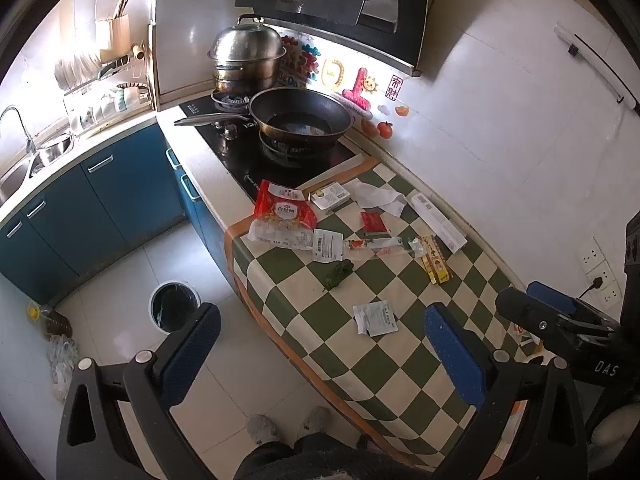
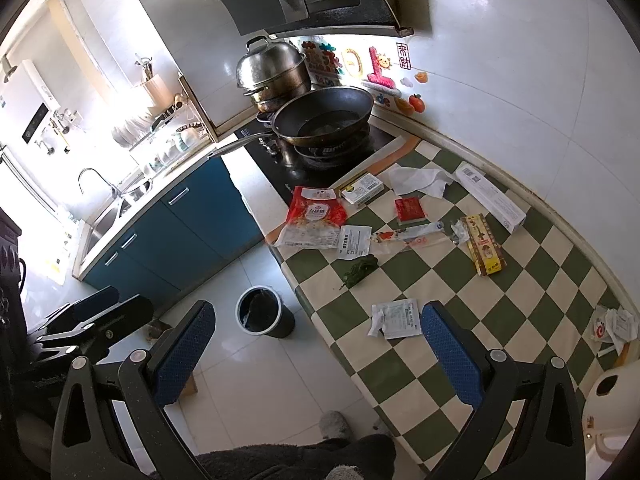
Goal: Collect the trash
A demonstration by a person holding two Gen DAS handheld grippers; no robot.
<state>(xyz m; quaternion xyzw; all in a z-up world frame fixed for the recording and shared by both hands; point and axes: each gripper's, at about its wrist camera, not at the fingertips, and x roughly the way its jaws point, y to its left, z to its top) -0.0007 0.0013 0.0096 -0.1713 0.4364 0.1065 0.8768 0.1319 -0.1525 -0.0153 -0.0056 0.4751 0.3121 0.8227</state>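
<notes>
Trash lies scattered on the green-and-cream checked counter (image 1: 372, 364): a red-and-clear bag (image 1: 282, 216), a white sachet (image 1: 376, 317), a green leaf scrap (image 1: 338, 273), a red packet (image 1: 374, 222), a yellow box (image 1: 436, 259), crumpled paper (image 1: 376, 196). A round bin (image 1: 174, 306) with a dark liner stands on the floor. My left gripper (image 1: 320, 356) is open and empty above the counter's front edge. My right gripper (image 2: 316, 354) is open and empty, its right finger (image 2: 448, 344) beside the white sachet (image 2: 396, 318). The bin (image 2: 262, 311) stands left of the counter (image 2: 420, 392).
A wok (image 1: 298, 114) and steamer pot (image 1: 246, 60) sit on the black hob. Blue cabinets (image 1: 100, 200) and a sink (image 1: 24, 166) run along the left. A long white box (image 1: 436, 220) lies by the wall. More wrappers (image 2: 614, 326) lie at the counter's right end.
</notes>
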